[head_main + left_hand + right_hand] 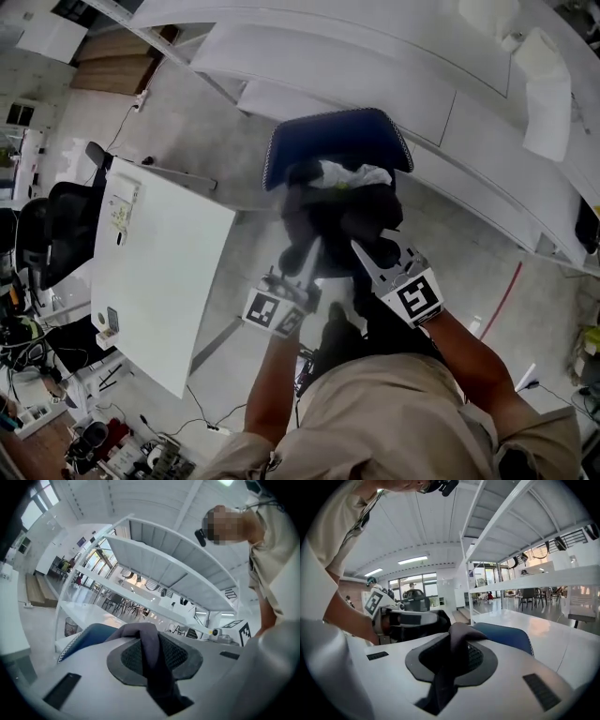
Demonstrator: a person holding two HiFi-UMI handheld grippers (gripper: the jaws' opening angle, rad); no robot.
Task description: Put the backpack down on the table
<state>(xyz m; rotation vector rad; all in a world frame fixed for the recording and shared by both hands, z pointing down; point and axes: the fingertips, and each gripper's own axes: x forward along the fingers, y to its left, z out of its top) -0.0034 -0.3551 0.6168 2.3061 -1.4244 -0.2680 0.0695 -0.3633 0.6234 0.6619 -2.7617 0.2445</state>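
Closest to the lens is the person's beige shirt [403, 422] at the bottom of the head view, with both bare forearms reaching forward from it. At far left a black office chair [52, 230] stands against the table's left edge. The white table [169, 262] carries only a few small items near its left edge and near corner. Its right edge lies just left of the hands.

The left gripper [292, 281] is clamped nearly closed on a dark strap [152, 658], which runs up between its jaws and over the pads. The black backpack [342, 220] hangs between the two grippers, off the table and over the pale floor beyond its right edge. It is in front of a blue chair [328, 131], and something white and crumpled shows at its top.

The right gripper [367, 261] is likewise closed tight on a second strap [450, 663], which is pinched between its jaws. White shelving [441, 84] curves across behind, to the right.
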